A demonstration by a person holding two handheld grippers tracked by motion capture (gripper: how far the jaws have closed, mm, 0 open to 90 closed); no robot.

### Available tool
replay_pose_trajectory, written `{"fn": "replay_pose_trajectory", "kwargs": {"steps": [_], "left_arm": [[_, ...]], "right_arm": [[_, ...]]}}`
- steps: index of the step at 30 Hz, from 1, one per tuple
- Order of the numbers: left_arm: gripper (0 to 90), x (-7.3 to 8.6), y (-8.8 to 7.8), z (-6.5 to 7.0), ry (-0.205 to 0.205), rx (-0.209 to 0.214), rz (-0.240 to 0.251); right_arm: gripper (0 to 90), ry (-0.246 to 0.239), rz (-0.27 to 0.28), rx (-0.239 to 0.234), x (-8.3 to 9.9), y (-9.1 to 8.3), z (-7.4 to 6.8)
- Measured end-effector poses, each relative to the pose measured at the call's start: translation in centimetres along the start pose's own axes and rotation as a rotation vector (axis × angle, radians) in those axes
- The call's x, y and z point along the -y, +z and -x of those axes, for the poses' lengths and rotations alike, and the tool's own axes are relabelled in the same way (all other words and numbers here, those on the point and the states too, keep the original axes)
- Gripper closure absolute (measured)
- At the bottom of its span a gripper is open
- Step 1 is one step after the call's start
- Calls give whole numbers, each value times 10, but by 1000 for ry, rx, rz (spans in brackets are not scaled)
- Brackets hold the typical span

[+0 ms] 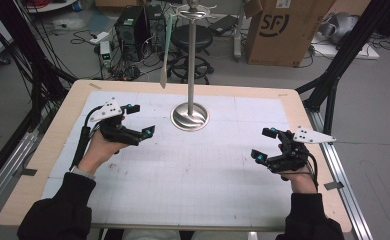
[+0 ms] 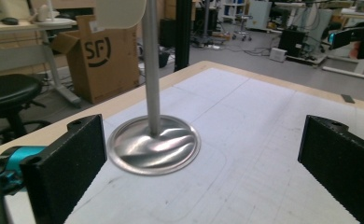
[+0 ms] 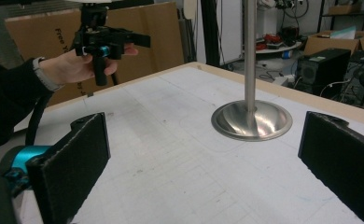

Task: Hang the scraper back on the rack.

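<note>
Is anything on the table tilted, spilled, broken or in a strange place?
Nothing stands out. The metal stand is upright on its round base, with one pale spatula hanging straight from its top hooks. The mat lies flat, with no spill. The left gripper and right gripper are open and hold nothing.

Beyond the table
A cardboard box, a black stool and computer towers stand on the floor.
</note>
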State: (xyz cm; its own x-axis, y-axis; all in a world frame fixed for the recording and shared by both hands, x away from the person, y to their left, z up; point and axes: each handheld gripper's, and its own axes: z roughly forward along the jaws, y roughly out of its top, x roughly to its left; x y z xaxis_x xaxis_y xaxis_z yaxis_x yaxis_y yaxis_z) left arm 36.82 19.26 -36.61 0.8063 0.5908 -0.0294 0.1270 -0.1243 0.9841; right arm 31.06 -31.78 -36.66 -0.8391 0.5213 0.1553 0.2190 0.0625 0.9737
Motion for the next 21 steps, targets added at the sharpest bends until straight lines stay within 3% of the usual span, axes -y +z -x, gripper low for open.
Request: {"fn": "replay_pose_trajectory", "kwargs": {"steps": [4,8,14,21], "left_arm": [[17,9,-16,0,22,-34,-2],[17,17,-30,-2,-10,-31,4],[17,25,-48,1,-7,-50,63],[17,26,-61,4,18,-66,54]], "right_arm": [[9,-5,-7,3,0,2,-2],[9,-8,-8,13,1,2,-2],[9,-5,-3,32,4,-1,0],[9,-7,6,53,5,-4,2]]}}
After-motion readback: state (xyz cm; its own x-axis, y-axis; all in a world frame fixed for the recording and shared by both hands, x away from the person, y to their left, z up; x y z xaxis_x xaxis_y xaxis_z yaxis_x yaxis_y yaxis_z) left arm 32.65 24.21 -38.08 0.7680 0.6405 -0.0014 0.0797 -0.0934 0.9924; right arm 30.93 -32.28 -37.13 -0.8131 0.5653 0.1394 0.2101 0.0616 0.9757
